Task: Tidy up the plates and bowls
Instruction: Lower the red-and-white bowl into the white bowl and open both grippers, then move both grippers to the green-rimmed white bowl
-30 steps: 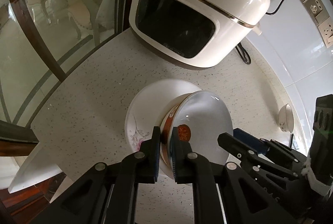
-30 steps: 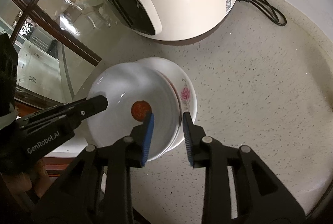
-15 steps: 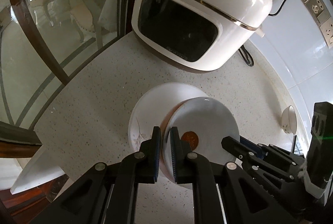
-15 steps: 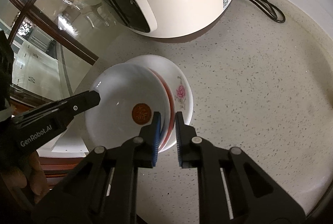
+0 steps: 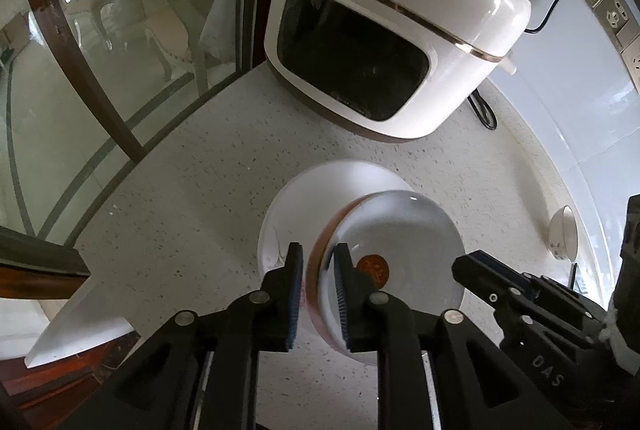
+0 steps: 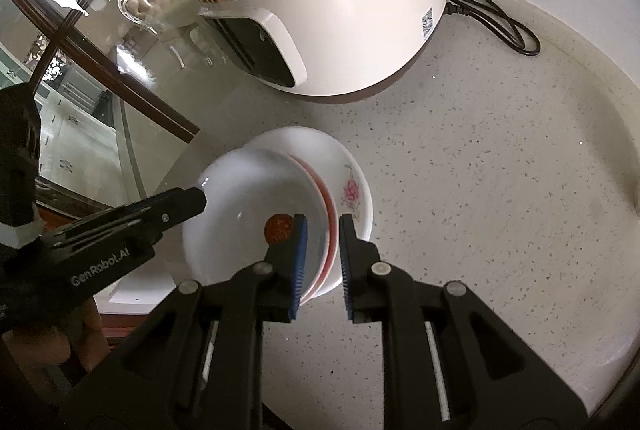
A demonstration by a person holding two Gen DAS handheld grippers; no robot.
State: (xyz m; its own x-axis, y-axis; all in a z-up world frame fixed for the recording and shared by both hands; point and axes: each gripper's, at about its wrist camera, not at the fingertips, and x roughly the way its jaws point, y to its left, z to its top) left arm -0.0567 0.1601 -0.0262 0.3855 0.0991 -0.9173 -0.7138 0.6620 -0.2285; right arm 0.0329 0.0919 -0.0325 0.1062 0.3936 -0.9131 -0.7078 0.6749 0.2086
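A white bowl (image 5: pixel 404 230) with a red seal inside and a red band outside sits tilted over a white plate (image 5: pixel 344 178) with a pink flower (image 6: pixel 352 190) on the speckled counter. My left gripper (image 5: pixel 318 248) straddles the bowl's near rim. Its jaws are opening, and a gap shows beside the rim. My right gripper (image 6: pixel 323 220) is shut on the opposite rim of the bowl (image 6: pixel 248 206). Each gripper also shows in the other view: the right gripper (image 5: pixel 472 264) at the bowl's right edge, the left gripper (image 6: pixel 192 202) at its left edge.
A large white "thesuns" cooker (image 5: pixel 392 42) stands behind the plate, its black cord (image 6: pixel 492 18) trailing on the counter. A small white bowl (image 5: pixel 564 236) lies at the far right. A glass partition with dark wooden frame (image 5: pixel 100 70) borders the counter's left edge.
The right jaws, open a second ago, have closed on the bowl's rim. The left jaws, which gripped the rim, have spread apart. Both hands stay about where they were.
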